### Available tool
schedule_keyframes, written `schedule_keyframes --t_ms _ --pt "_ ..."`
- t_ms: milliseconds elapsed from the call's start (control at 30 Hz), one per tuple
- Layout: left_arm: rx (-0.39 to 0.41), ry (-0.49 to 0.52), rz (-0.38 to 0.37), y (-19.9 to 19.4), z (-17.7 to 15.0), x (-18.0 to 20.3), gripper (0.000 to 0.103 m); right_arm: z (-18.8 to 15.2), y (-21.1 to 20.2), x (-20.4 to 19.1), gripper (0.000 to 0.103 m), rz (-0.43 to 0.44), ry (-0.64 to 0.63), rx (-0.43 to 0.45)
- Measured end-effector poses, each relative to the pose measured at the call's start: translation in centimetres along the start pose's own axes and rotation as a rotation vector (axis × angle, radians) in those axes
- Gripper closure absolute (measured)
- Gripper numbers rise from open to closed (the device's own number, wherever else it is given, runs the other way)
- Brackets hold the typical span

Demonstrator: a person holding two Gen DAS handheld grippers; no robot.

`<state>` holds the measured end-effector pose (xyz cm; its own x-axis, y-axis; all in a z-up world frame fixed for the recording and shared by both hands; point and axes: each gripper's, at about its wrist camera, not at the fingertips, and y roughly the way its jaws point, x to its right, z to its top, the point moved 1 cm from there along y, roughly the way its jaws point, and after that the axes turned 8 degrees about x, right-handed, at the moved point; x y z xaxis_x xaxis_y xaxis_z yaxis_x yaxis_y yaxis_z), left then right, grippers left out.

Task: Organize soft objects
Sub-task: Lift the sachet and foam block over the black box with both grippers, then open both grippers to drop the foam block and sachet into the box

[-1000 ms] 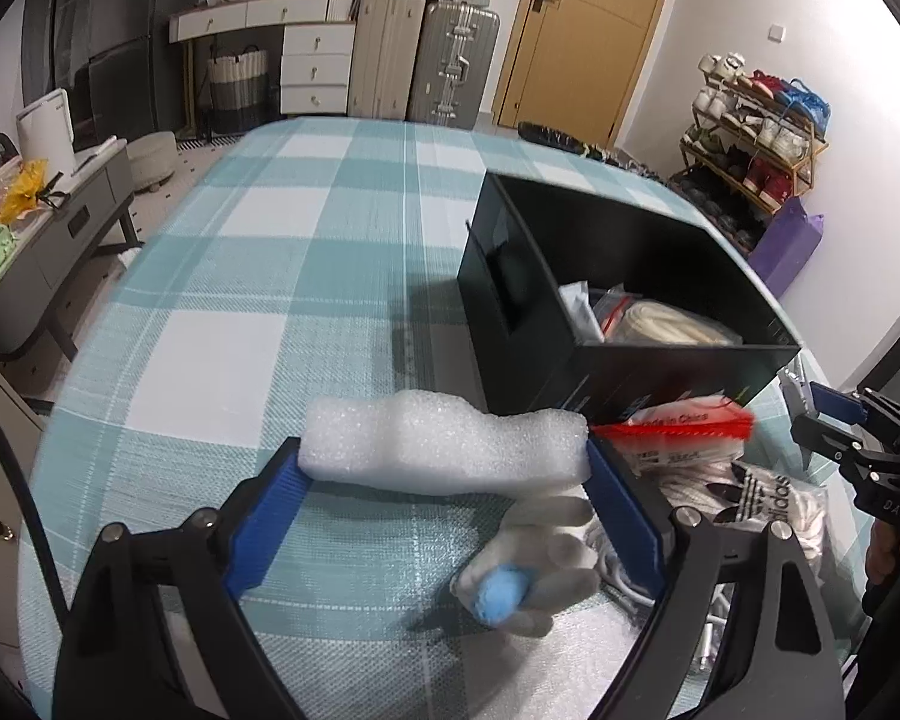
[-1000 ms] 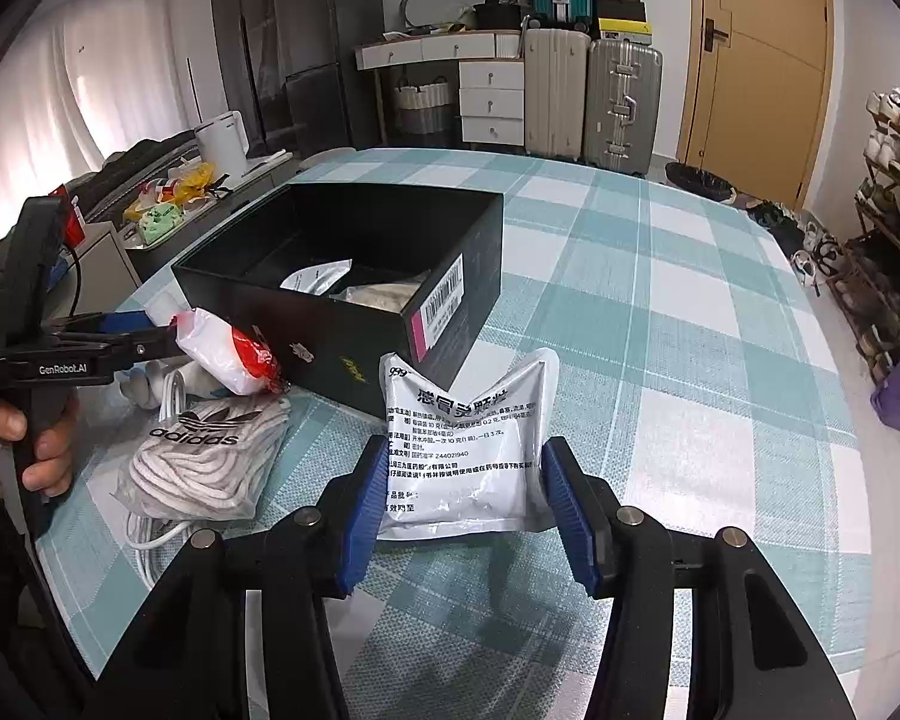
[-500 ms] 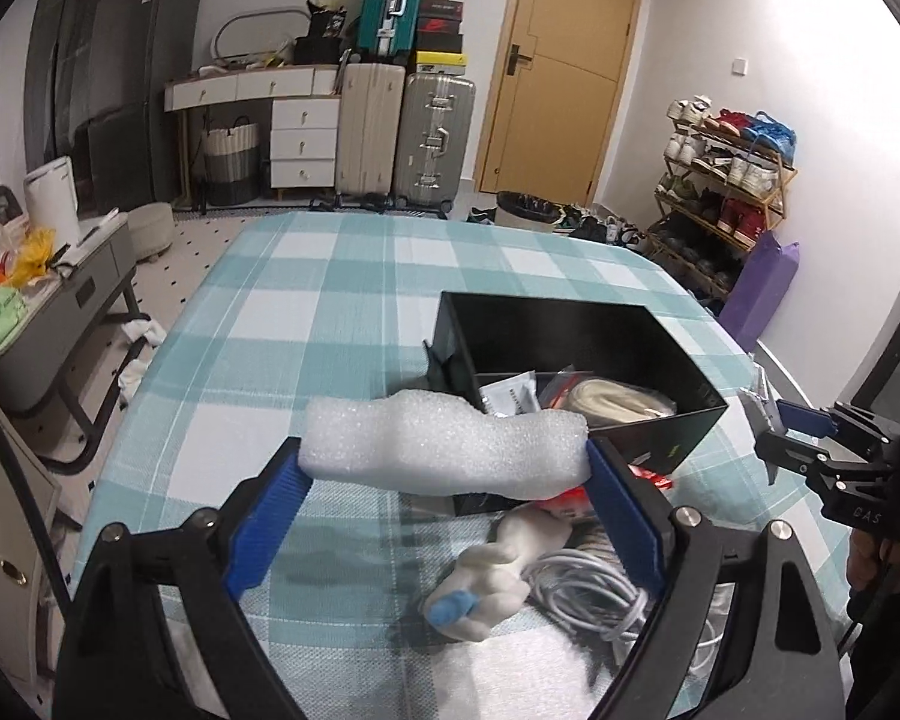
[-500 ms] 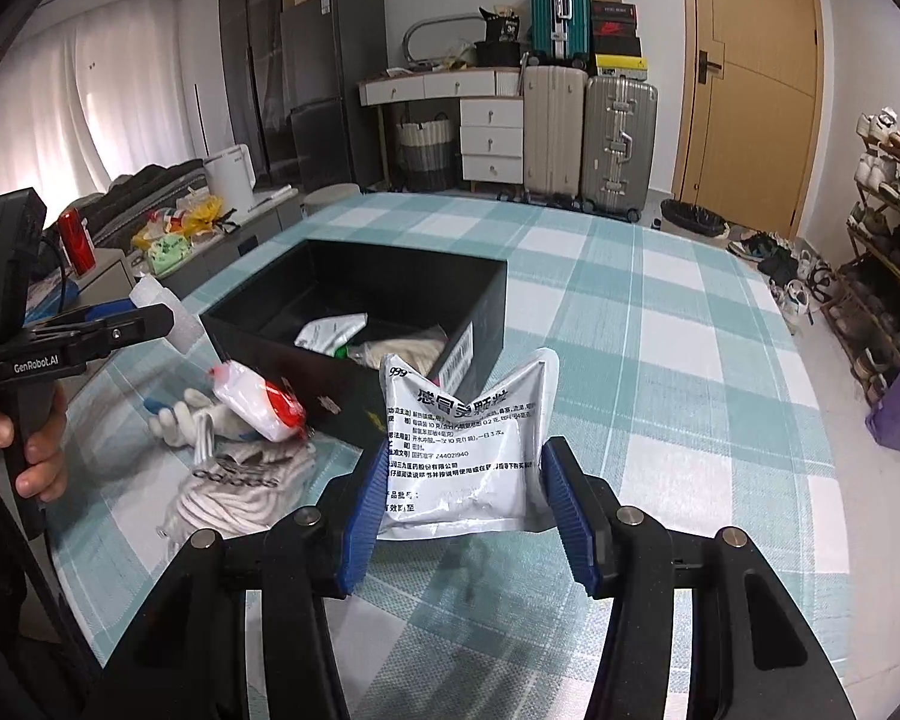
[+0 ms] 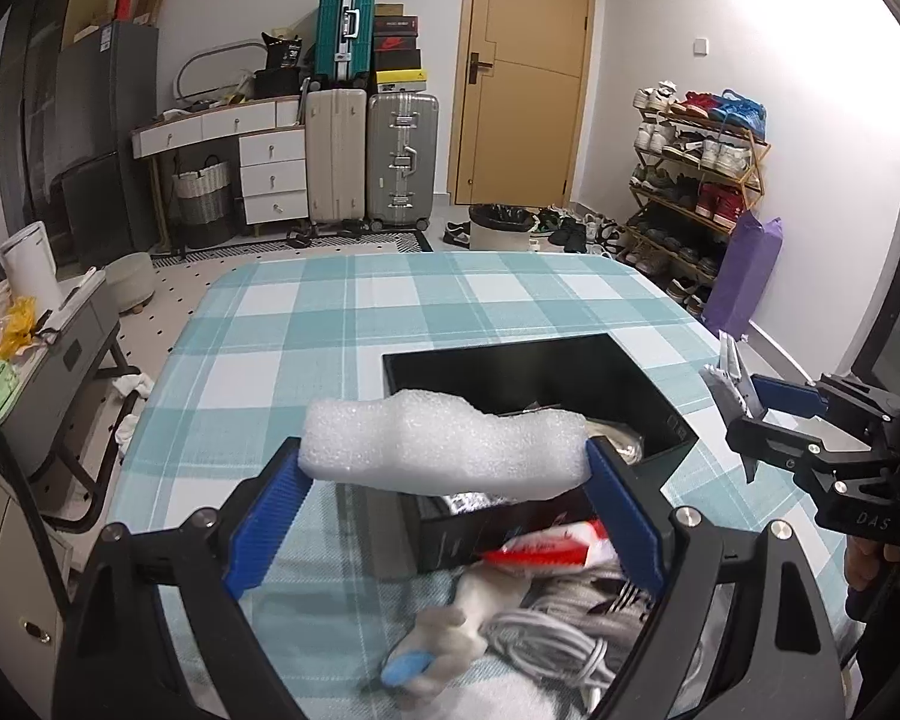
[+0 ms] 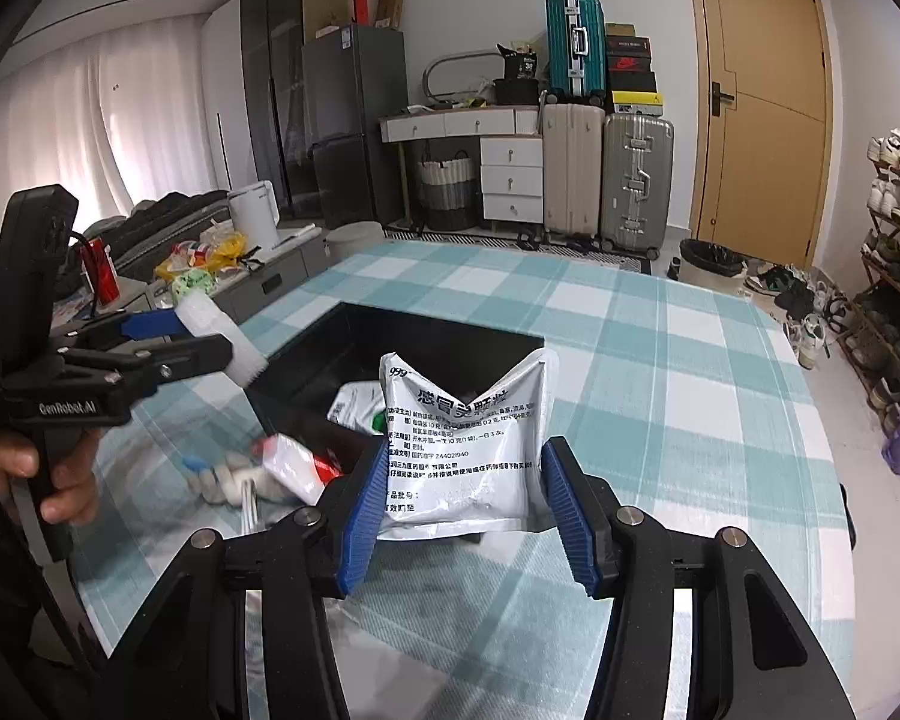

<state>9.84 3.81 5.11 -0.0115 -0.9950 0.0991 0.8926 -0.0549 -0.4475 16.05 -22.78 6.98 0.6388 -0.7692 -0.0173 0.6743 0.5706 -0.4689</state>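
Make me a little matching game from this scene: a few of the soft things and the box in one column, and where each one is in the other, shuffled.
Things:
1. white foam block
2. silver printed pouch
3. black box
4. red and white packet

Places:
A. lying on the tablecloth just outside the box
B. clamped between the right gripper pads
C. standing open on the checked table
D. clamped between the left gripper pads

Pairs: 1-D, 2-B, 3-C, 4-A
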Motion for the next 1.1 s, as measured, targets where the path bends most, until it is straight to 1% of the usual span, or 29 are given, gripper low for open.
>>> schedule_keyframes --t_ms 267,433,733,1100 --pt "-0.012 0.012 -0.002 2.0 0.6 1.0 0.013 1.5 0.6 -0.2 0.051 0.035 0.001 0.039" --pt "-0.02 0.046 -0.01 3.0 0.4 1.9 0.013 2.1 1.5 0.0 0.051 0.049 0.003 0.044" --pt "-0.053 0.072 -0.026 4.9 0.1 2.7 0.013 2.2 3.8 0.0 0.051 0.068 0.001 0.019" --pt "-0.077 0.076 -0.039 6.2 -0.4 2.4 0.013 2.3 6.5 0.2 0.051 0.095 -0.032 -0.021"
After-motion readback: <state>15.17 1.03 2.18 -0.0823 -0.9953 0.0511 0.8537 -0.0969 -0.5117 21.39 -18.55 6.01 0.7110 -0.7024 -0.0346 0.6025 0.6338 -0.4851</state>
